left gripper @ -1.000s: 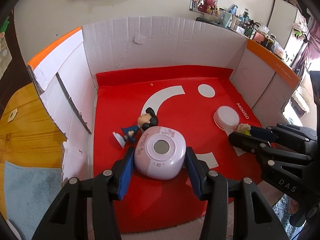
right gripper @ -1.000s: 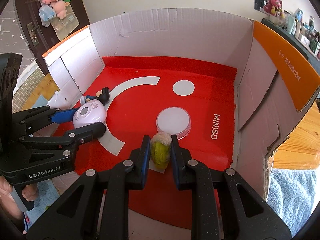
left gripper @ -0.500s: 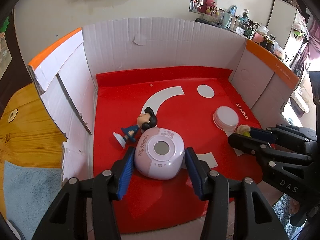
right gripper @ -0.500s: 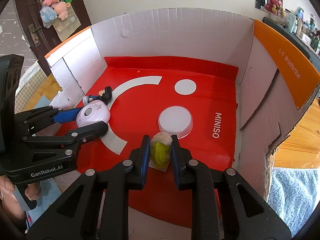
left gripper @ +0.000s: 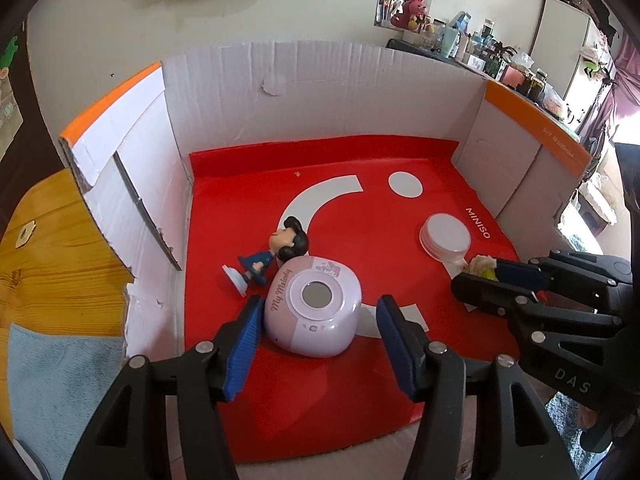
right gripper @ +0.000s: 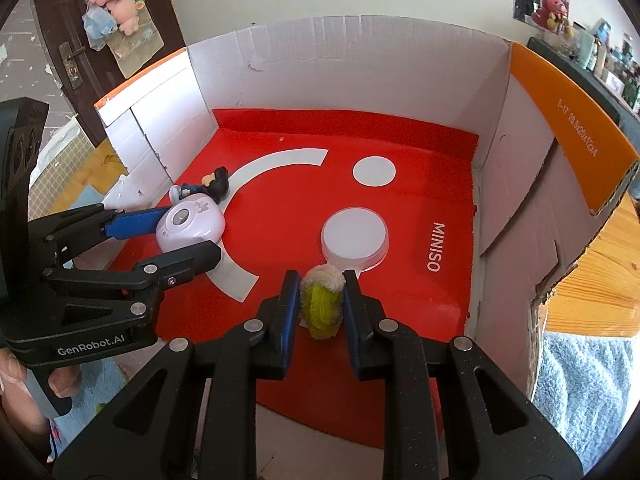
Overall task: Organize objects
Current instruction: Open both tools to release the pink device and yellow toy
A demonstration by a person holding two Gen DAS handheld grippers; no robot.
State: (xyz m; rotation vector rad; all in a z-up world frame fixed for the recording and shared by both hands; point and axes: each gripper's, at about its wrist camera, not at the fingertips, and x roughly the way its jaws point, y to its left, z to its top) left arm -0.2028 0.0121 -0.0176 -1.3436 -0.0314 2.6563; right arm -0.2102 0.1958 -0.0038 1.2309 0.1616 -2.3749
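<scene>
A pink My Melody box [left gripper: 314, 306] rests on the red floor of a cardboard tray [left gripper: 328, 80], between the fingers of my open left gripper [left gripper: 320, 316]; a gap shows on its right side. A dark-haired figurine [left gripper: 276, 254] lies just behind it. My right gripper [right gripper: 322, 296] is shut on a yellow-green fuzzy toy [right gripper: 322, 300], low over the red floor. A white round lid [right gripper: 355, 236] lies just beyond it. The box also shows in the right wrist view [right gripper: 188, 222].
The tray has white cardboard walls [right gripper: 352, 68] with orange flaps [right gripper: 568, 128] on both sides. A wooden table [left gripper: 44, 256] and a blue cloth [left gripper: 56, 380] lie to the left of the tray. A grey towel [right gripper: 580, 380] lies to the right.
My left gripper's fingers have spread slightly away from the pink box. My right gripper still holds the fuzzy toy and has barely moved.
</scene>
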